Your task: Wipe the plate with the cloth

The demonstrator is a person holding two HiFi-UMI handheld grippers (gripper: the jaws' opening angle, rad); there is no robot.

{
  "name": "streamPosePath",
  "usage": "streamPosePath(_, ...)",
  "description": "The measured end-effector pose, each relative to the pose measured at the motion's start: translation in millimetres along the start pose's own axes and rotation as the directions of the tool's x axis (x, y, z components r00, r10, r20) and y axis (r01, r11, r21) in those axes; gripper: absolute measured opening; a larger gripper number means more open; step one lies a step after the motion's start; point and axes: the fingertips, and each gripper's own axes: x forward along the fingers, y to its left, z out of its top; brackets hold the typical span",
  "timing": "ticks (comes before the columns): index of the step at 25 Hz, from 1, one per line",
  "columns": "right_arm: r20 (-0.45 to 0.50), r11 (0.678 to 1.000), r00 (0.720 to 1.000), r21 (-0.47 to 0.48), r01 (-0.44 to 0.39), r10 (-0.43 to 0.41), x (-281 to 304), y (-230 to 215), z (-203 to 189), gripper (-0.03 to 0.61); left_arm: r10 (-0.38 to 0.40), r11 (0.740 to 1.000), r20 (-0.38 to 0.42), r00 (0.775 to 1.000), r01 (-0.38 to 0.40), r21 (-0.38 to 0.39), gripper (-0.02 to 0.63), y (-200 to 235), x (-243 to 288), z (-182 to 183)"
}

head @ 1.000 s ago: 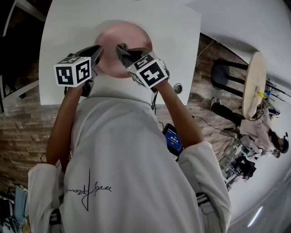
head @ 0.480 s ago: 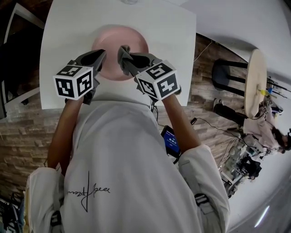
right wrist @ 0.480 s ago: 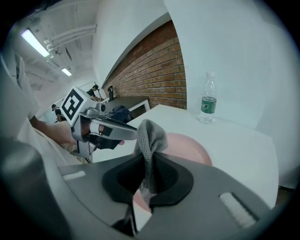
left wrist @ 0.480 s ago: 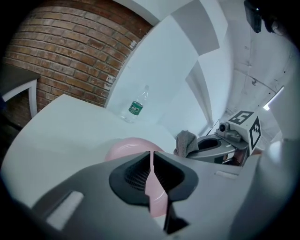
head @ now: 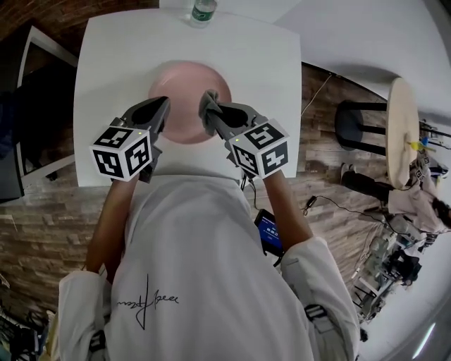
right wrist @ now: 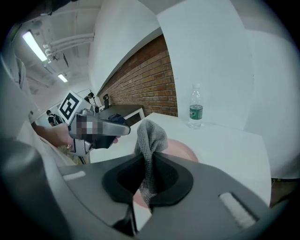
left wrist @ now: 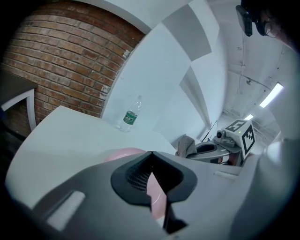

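Straight below the head camera, I see a round pink plate (head: 184,81) lying flat on a white tabletop (head: 264,63), in the half nearer the person who holds the rig. Both arms reach forward over the tabletop's near edge, and the two tools point at the plate from either side.

The left claw (left wrist: 152,153) hangs over the plate's left near rim. Its jaws have just been closing and now meet at the tips, with nothing between them. Through the gap behind the tips I see only a sliver of the pink plate beyond.

The right claw (right wrist: 147,154) hangs over the plate's right near part, clamped on a grey woven cloth (right wrist: 152,133). A bunched fold of the cloth stands up past the jaw tips, and a shorter end hangs behind them. From the left gripper view the cloth looks lifted clear of the plate, though I cannot be sure.

At the far edge of the tabletop a clear plastic bottle (head: 203,10) with a green label stands upright, well apart from the plate. A brick wall (left wrist: 56,61) rises behind it.
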Motion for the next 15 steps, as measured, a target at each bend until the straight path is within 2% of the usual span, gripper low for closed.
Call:
streamPosePath(4, 0.023, 1.000, 0.999, -0.010, 0.026, -0.026, -9.2, -2.5, 3.7, 0.032, 0.001, 1.000, 0.032, 0.999, -0.001, 0.010, 0.017, -7.4, -6.5, 11.1)
streamPosePath(10, 0.076, 1.000, 0.997, 0.000, 0.020, -0.019, -19.9, 2.5, 15.0, 0.031, 0.009, 1.000, 0.077, 0.997, -0.010, 0.020, 0.017, -16.5, -17.3, 27.7)
streamPosePath(15, 0.089, 0.998, 0.996, -0.048, 0.035, -0.031, -27.0, 5.2, 22.3, 0.029, 0.003, 0.999, 0.100, 0.995, -0.006, 0.035, 0.017, -26.1, -24.4, 38.1)
